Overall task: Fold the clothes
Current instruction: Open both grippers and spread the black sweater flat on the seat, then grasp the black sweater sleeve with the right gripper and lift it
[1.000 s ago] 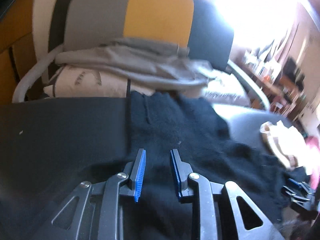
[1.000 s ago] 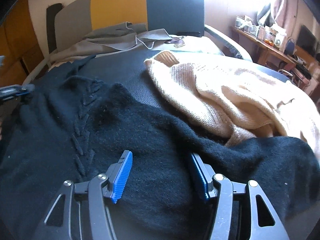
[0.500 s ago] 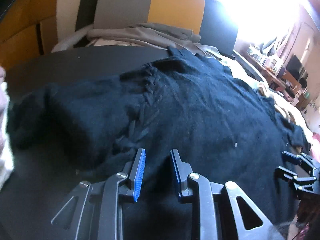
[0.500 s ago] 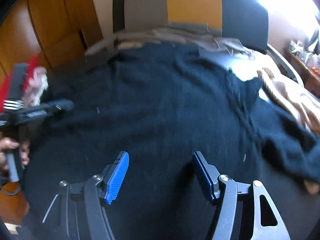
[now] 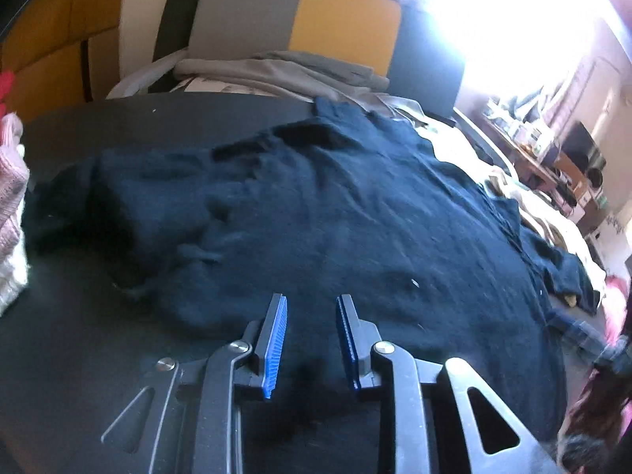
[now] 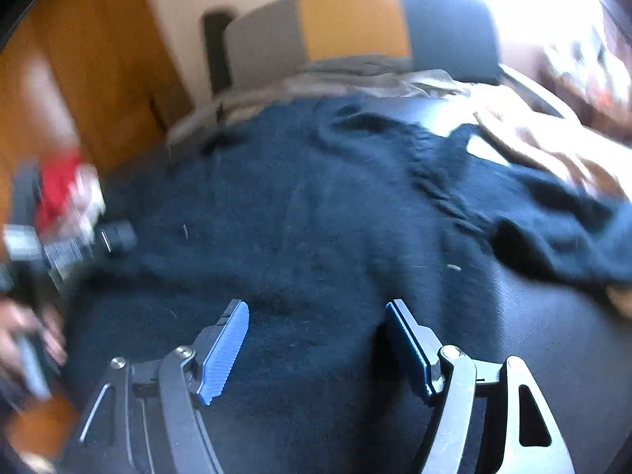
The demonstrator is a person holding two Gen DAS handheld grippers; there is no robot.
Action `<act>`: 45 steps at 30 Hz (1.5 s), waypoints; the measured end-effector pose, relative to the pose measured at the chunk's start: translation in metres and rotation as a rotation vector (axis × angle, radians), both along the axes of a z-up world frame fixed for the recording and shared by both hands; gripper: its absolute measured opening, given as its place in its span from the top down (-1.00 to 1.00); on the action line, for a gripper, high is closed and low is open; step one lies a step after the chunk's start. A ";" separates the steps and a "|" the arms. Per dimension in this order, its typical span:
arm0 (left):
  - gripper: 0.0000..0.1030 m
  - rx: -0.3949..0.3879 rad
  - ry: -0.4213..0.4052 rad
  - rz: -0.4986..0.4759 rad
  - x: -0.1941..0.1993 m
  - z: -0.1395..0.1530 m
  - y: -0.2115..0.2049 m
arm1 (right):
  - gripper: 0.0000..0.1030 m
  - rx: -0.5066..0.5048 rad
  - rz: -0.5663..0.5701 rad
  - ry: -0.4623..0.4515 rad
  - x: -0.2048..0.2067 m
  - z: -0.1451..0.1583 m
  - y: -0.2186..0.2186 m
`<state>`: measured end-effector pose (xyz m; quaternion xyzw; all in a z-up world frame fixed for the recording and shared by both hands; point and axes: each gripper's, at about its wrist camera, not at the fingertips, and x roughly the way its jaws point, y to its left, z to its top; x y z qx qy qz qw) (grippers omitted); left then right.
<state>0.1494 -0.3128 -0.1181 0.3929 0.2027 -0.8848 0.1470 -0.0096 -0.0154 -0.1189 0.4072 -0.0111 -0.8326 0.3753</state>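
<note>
Black knit sweater point(image 5: 355, 213) spread mostly flat on dark table point(image 5: 79, 355), lying straight ahead of both claws, near hem right under the fingertips. Left claw point(image 5: 311, 339) parted a little, nothing visibly between the pads, hovering at near edge of sweater. Right claw point(image 6: 316, 347) spread wider, also empty, over the same near edge; right view blurred. Cannot tell if fingertips touch the cloth.

Long axis of sweater judged to run away from the claws: neck opening point(image 5: 312, 136) at the far side, toward chair point(image 5: 296, 19); hem near. One sleeve point(image 5: 79, 201) bunched off to the left in left view, other sleeve point(image 6: 553, 229) trailing to the right in right view, over tan garment point(image 6: 553, 146). Cable stitch point(image 6: 438, 193) running near-to-far. Grey cloth point(image 5: 284, 71) piled on chair, apart from sweater.

Left claw nearer the left sleeve, right claw nearer the right. Scene fits sweater just laid out flat, or a fold about to be taken; cannot settle which.
</note>
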 end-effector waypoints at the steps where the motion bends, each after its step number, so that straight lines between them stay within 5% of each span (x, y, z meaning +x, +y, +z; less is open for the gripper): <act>1: 0.51 -0.007 -0.005 -0.007 -0.001 -0.002 0.006 | -0.42 -0.065 -0.059 -0.014 -0.006 0.006 0.024; 6: 0.49 -0.071 -0.018 -0.021 -0.004 -0.012 0.021 | -0.48 -0.278 -0.487 -0.063 -0.043 0.018 0.180; 11: 0.41 -0.095 -0.017 -0.002 -0.007 -0.013 0.025 | -0.48 -0.294 -0.839 -0.029 -0.065 0.012 0.304; 16: 0.35 -0.119 -0.017 0.017 -0.010 -0.014 0.029 | -0.46 -0.201 -0.973 -0.054 -0.097 -0.010 0.363; 25: 0.30 -0.148 -0.019 0.035 -0.012 -0.015 0.033 | -0.40 -0.222 -0.962 -0.059 -0.139 -0.019 0.384; 26: 0.30 -0.149 -0.018 0.035 -0.012 -0.015 0.033 | -0.26 -0.196 -0.959 -0.058 -0.142 -0.020 0.385; 27: 0.30 -0.149 -0.017 0.035 -0.012 -0.015 0.033 | 0.14 -0.160 -0.954 -0.061 -0.144 -0.020 0.384; 28: 0.30 -0.150 -0.017 0.035 -0.012 -0.015 0.033 | 0.75 -0.133 -0.941 -0.077 -0.146 -0.023 0.383; 29: 0.30 -0.150 -0.016 0.034 -0.013 -0.015 0.033 | 0.81 -0.123 -0.927 -0.097 -0.146 -0.025 0.381; 34: 0.30 -0.145 -0.014 0.029 -0.016 -0.015 0.030 | 0.81 -0.160 -0.920 -0.089 -0.133 -0.023 0.376; 41: 0.29 -0.129 -0.054 0.032 -0.021 -0.012 0.030 | 0.81 -0.410 -0.781 -0.069 -0.118 0.008 0.333; 45: 0.28 0.018 -0.057 -0.032 -0.028 -0.001 0.027 | 0.81 -0.388 -0.660 -0.105 -0.118 0.003 0.264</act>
